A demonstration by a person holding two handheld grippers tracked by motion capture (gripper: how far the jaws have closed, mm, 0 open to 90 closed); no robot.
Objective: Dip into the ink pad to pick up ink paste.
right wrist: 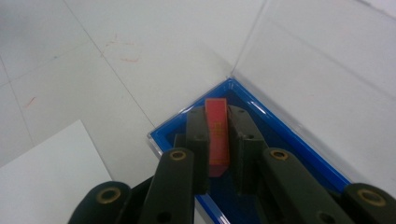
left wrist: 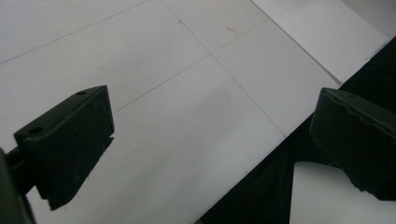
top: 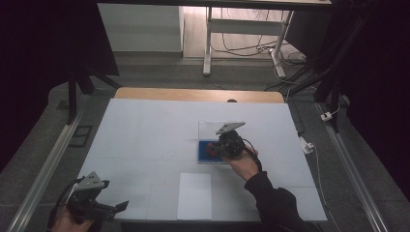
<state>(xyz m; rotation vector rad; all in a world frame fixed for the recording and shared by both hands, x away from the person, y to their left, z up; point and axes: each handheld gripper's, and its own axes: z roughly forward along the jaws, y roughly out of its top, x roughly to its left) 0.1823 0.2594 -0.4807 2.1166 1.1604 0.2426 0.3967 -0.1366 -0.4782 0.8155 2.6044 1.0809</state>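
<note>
Right gripper (right wrist: 218, 140) | jaws clamp thin red block (right wrist: 218, 135) | over blue tray (right wrist: 280, 135)

High view: dim overall, dark surrounds at both sides; brightest zone is the lit floor at top centre. The white table (top: 145, 130) reads evenly grey-blue, shadows faint. Image soft, low in detail. Left gripper view: near jaws blurred. Right gripper view: sharper, colours saturated, mild softness at the bottom edge.
</note>
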